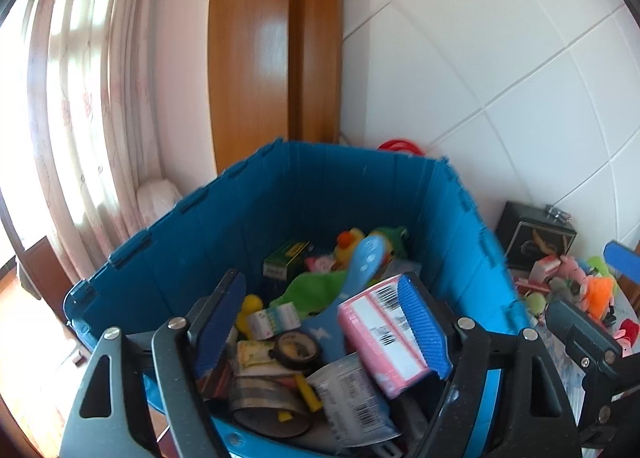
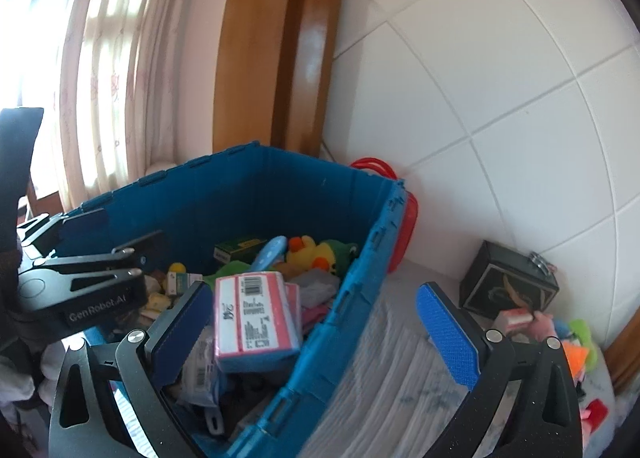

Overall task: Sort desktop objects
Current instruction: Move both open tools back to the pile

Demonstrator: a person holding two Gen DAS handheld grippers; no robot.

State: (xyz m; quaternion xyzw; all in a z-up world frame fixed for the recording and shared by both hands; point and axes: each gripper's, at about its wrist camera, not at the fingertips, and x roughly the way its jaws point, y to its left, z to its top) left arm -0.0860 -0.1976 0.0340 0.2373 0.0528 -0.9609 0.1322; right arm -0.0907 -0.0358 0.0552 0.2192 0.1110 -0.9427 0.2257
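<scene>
The blue crate is crowded, its lower contents blurred and overlapping; one pink barcoded pack lies on top inside, its print unreadable. The left gripper hangs over the crate with fingers spread wide, the pack against its right pad, with no visible pinch. The right gripper, also wide apart and empty, straddles the crate's wall; "GenRobot.AI" reads on the left gripper's body.
</scene>
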